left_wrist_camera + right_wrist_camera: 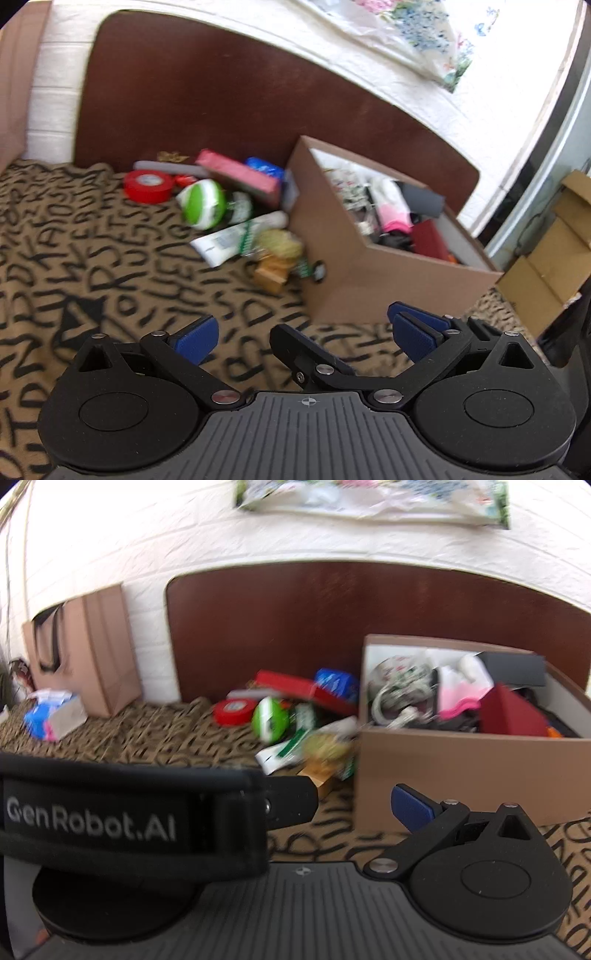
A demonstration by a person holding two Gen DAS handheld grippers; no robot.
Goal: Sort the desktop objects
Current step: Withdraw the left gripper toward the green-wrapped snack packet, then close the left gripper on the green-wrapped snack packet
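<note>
A heap of small objects lies on the letter-patterned cloth (74, 258): a red tape roll (147, 186), a green-and-white ball (203, 203), a white tube (240, 236), a pink box (240, 175), a blue packet (264, 166) and a tan block (271, 275). To their right stands an open brown cardboard box (369, 280) filled with mixed items. My left gripper (306, 336) hovers open and empty in front of the heap. The right gripper (306, 812) is open too; a black strap (129, 812) hides its left finger. The same box (461, 775) and ball (269, 720) show in the right wrist view.
A dark brown board (221, 92) backs the heap against a white brick-pattern wall. A brown paper bag (85, 653) and blue-and-pink packets (48, 716) sit at the far left. Folded cardboard (550, 254) lies beyond the box on the right.
</note>
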